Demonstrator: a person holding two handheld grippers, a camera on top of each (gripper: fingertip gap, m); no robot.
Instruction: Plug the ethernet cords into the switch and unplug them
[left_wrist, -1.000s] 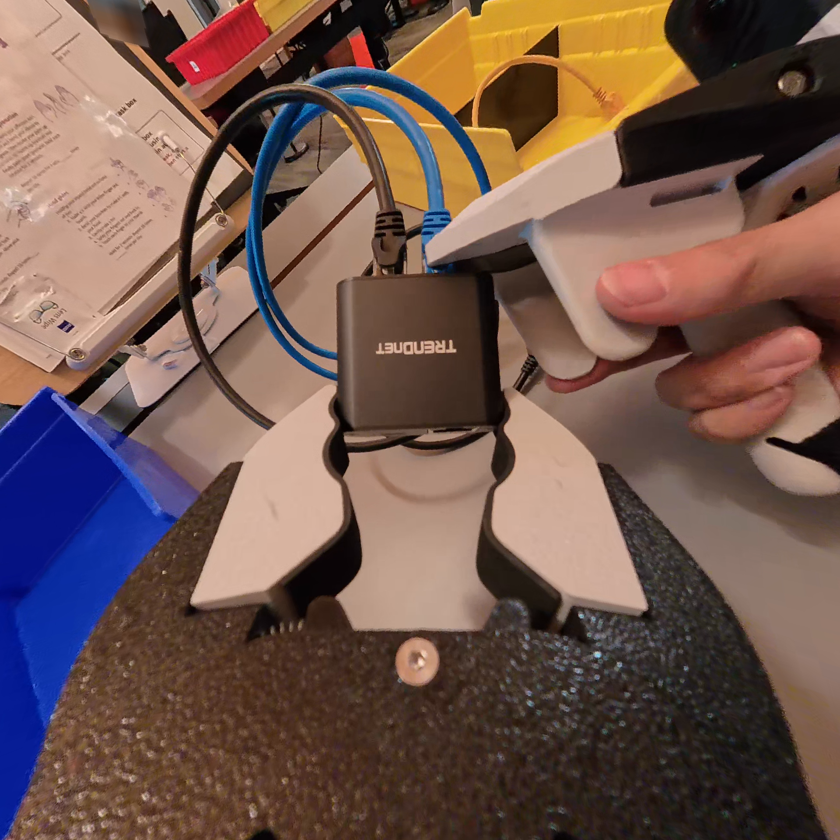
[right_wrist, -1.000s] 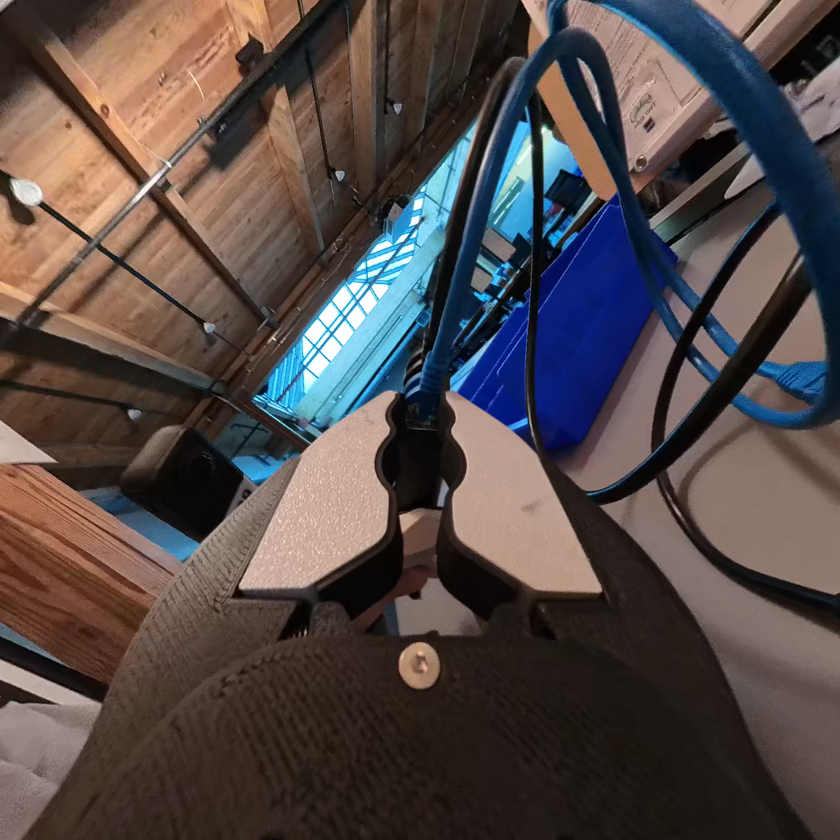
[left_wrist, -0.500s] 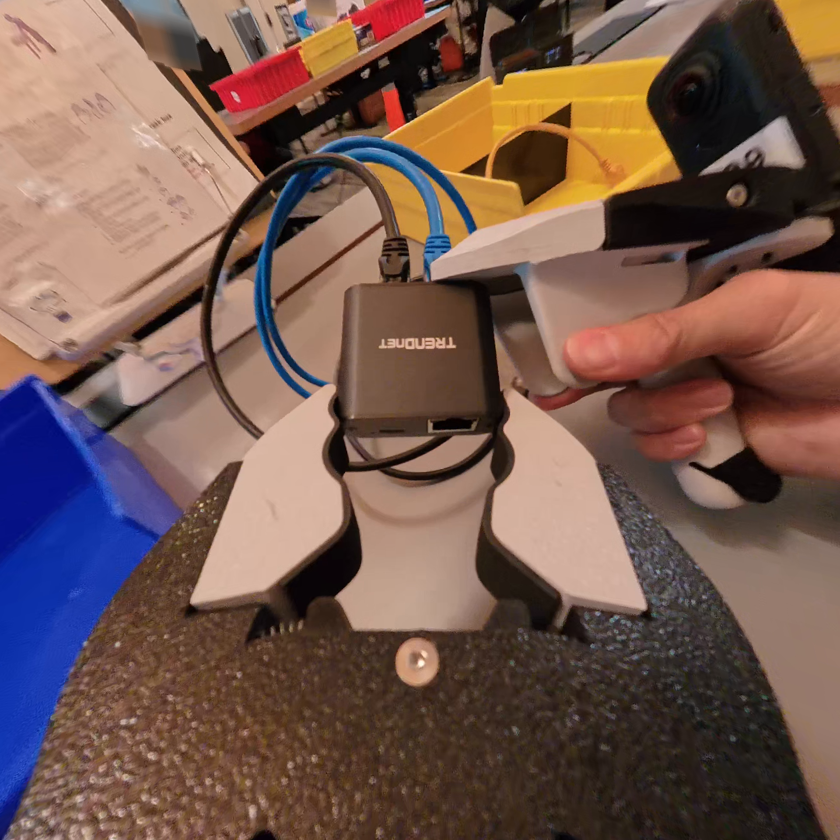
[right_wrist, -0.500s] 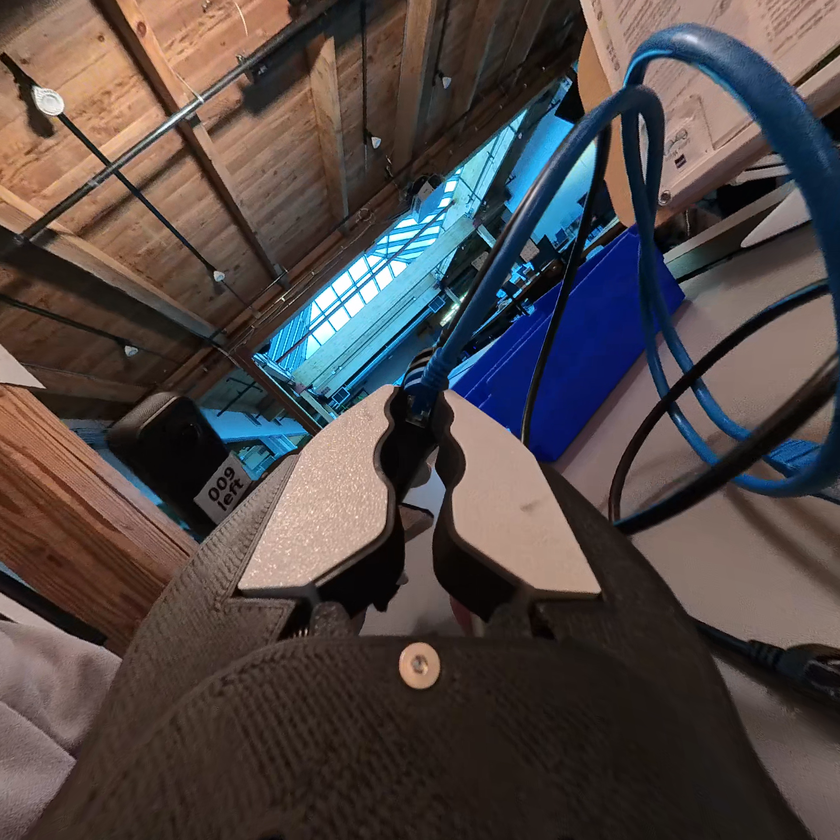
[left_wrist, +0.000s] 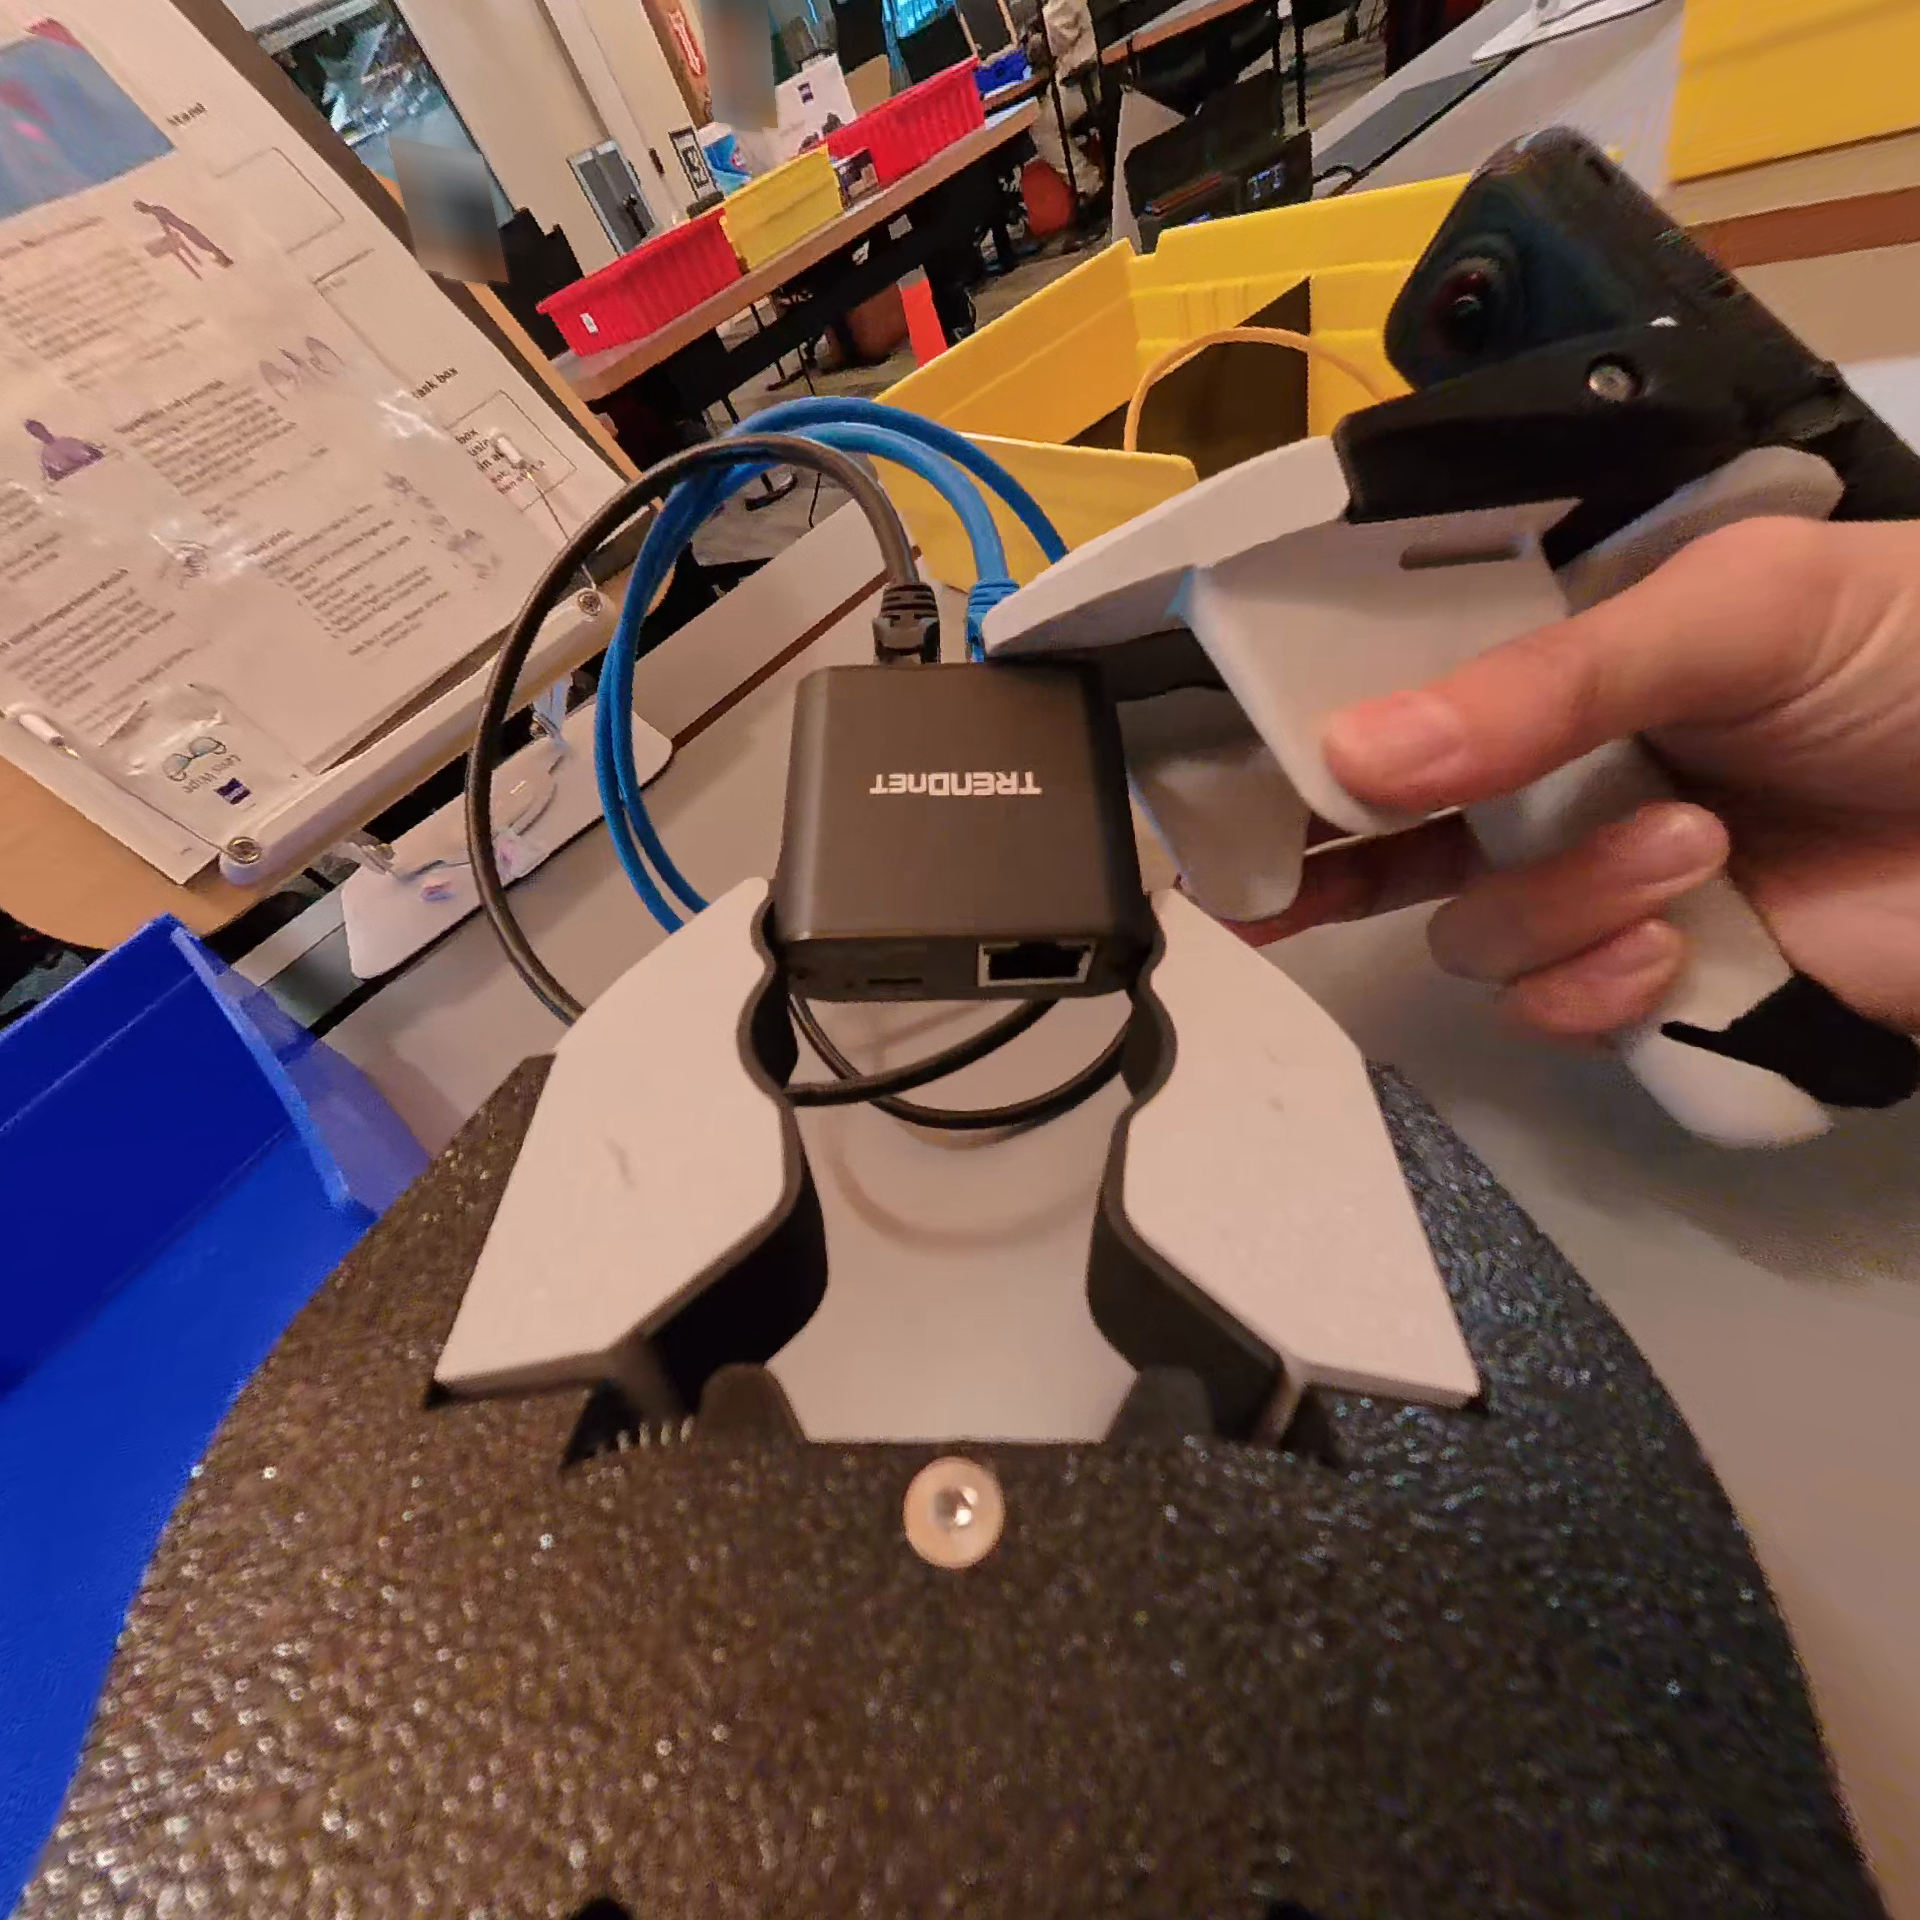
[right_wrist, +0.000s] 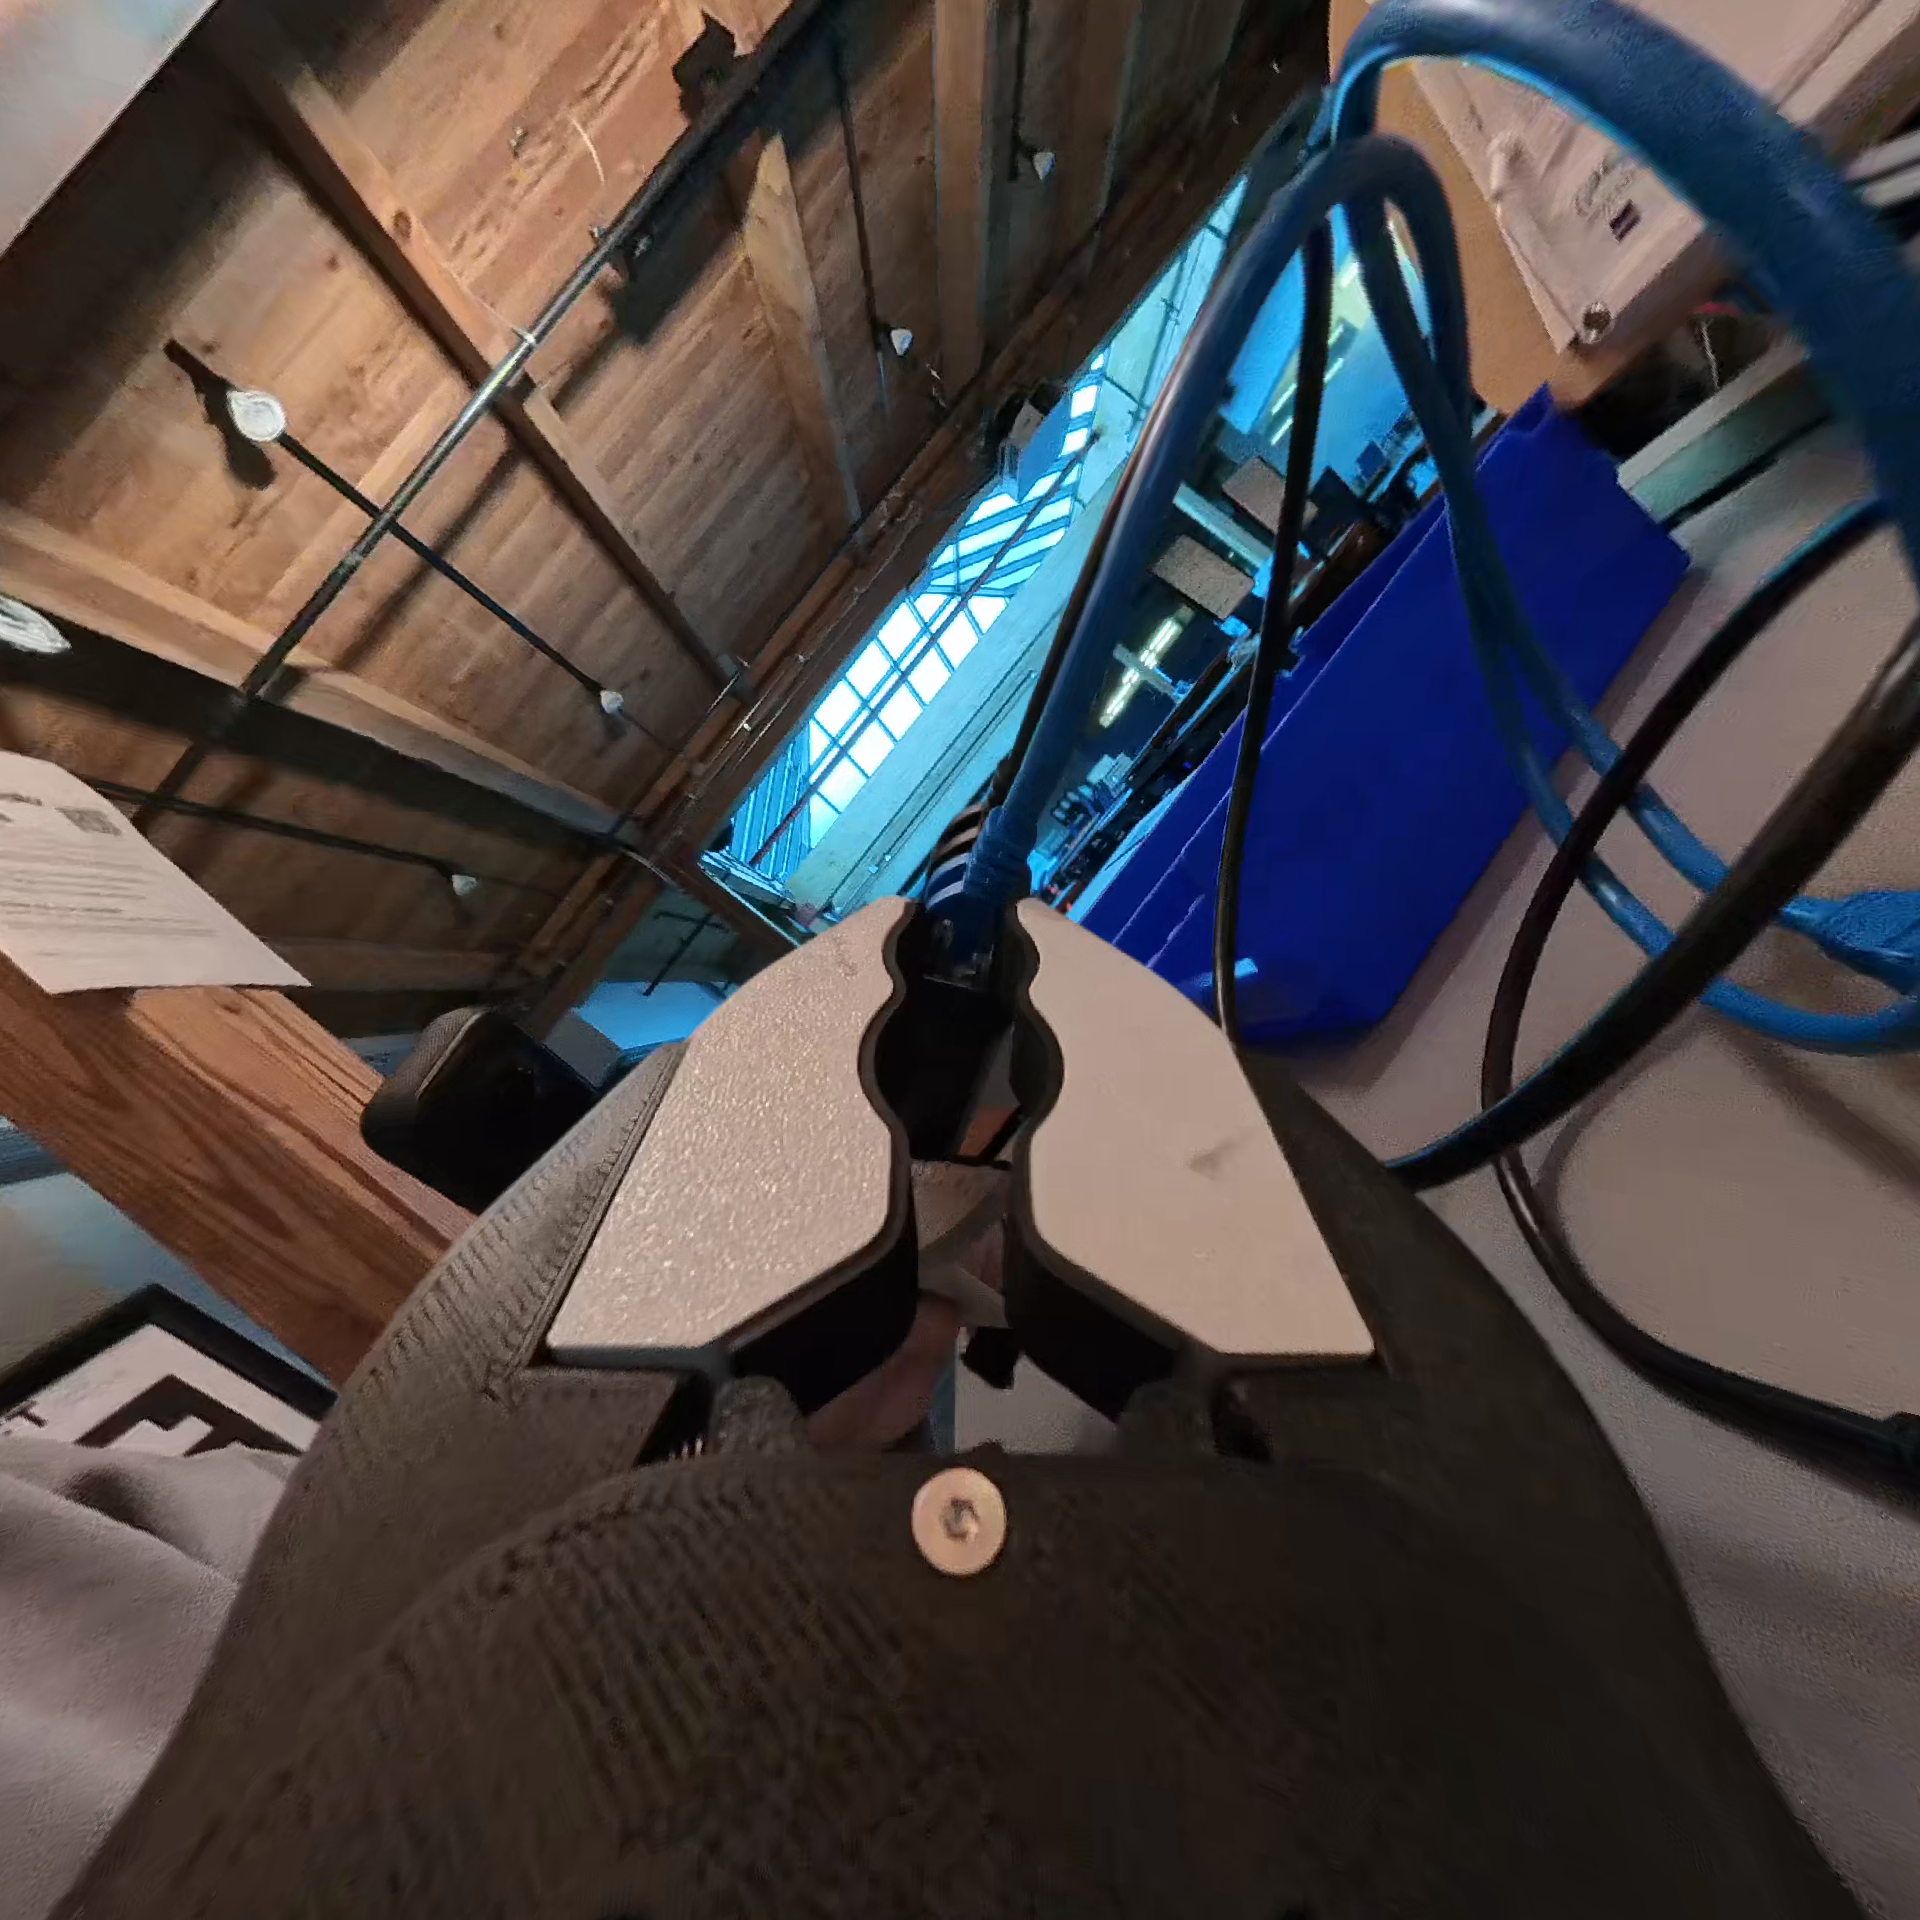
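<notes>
You are working over a pale grey table (left_wrist: 1714, 1299), with a blue bin (left_wrist: 156, 1143) at your left and a yellow bin (left_wrist: 1039, 364) beyond. A tilted instruction board (left_wrist: 260, 468) stands behind the cords.

Your left gripper (left_wrist: 961, 925) is clamped on the near end of the small black switch (left_wrist: 956, 810), one finger on each side. It looks lifted clear of the table, probably so it stays steady while the other hand works its far ports.

A blue cord (left_wrist: 623, 727) and a black cord (left_wrist: 488, 748) loop up and over from the table into the switch's far edge, their plugs side by side. One port on the near face is empty.

Your right gripper (right_wrist: 961, 971) is closed on the blue plug (right_wrist: 977, 914), right against the switch's far edge. This grip seems meant either to push the plug home or pull it out; you cannot tell from these views whether it is fully seated.
</notes>
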